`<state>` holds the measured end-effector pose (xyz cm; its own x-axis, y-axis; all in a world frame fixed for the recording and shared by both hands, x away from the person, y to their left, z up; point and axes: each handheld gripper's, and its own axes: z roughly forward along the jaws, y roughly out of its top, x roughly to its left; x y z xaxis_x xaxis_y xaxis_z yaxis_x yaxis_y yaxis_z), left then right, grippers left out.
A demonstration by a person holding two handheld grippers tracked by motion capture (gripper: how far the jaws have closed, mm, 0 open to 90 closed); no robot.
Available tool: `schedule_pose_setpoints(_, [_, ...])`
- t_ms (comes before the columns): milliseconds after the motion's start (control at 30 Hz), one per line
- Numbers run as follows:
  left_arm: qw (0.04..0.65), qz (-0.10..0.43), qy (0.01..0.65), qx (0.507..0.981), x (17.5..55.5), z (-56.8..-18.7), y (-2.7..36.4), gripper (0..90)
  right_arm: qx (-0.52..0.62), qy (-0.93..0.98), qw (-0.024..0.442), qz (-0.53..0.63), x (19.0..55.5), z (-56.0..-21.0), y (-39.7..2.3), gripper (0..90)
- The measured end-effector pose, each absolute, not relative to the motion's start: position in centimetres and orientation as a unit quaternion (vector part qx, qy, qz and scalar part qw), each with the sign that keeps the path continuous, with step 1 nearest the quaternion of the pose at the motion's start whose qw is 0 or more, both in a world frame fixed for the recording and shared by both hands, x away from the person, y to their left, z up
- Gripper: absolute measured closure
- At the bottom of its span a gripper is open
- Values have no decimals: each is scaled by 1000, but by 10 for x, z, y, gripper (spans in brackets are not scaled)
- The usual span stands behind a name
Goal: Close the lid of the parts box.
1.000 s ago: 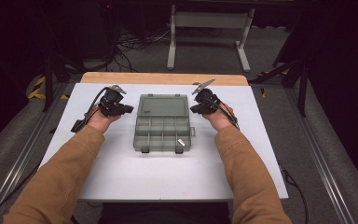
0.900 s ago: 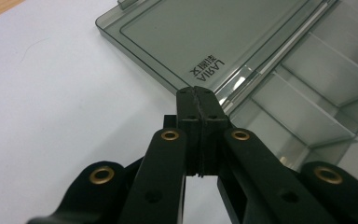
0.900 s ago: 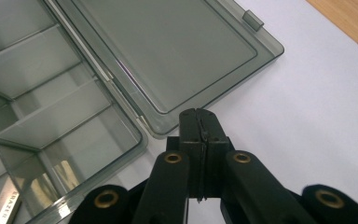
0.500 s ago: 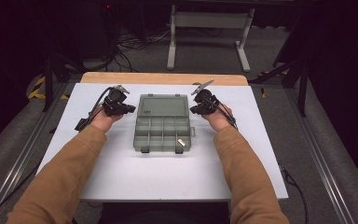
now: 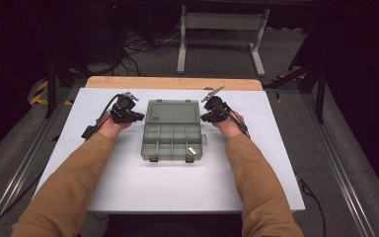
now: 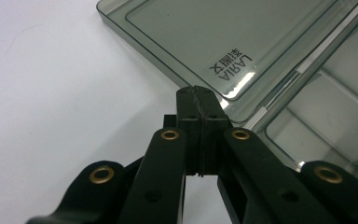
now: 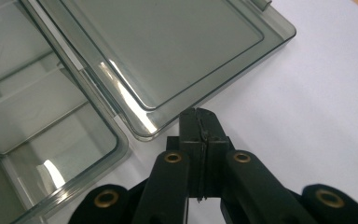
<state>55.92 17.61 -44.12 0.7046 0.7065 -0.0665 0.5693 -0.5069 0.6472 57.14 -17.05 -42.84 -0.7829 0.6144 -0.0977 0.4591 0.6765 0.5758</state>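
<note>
The open plastic box [image 5: 171,129] lies mid-frame on the white table [image 5: 128,187], lid flat toward the top. Left gripper [image 5: 137,117] and right gripper [image 5: 205,117] flank the hinge, jaws pressed together, empty. Likely next: nudging the lid over to close it.

High view overhead, 2 close gripper views, shared box [image 5: 170,129]

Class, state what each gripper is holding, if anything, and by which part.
Nothing is held. The left gripper and right gripper are shut empty beside the open smoky-grey clear plastic compartment box.
</note>
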Motion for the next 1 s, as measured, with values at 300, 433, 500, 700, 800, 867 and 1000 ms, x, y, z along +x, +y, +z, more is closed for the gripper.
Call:
schedule_pose_setpoints(300, [320, 96, 380, 862, 565, -451, 175, 899, 302, 905, 142, 263, 574, -434, -170, 900])
schedule_pose_setpoints(433, [319, 90, 383, 862, 566, -454, 175, 899, 304, 906, 140, 260, 575, -436, -170, 900])
schedule_pose_setpoints(500, [318, 89, 383, 863, 566, -455, 174, 899, 306, 906, 139, 258, 576, -437, -170, 900])
schedule_pose_setpoints(700, [317, 84, 387, 862, 568, -458, 173, 899, 304, 907, 137, 256, 577, -440, -169, 900])
schedule_pose_setpoints(800, [321, 80, 390, 859, 569, -460, 174, 898, 304, 908, 136, 255, 577, -441, -168, 900])
schedule_pose_setpoints(867, [323, 78, 391, 858, 569, -460, 174, 898, 304, 908, 135, 254, 577, -442, -168, 900])
schedule_pose_setpoints(1000, [324, 78, 392, 857, 569, -460, 174, 899, 305, 907, 135, 255, 578, -442, -168, 900])
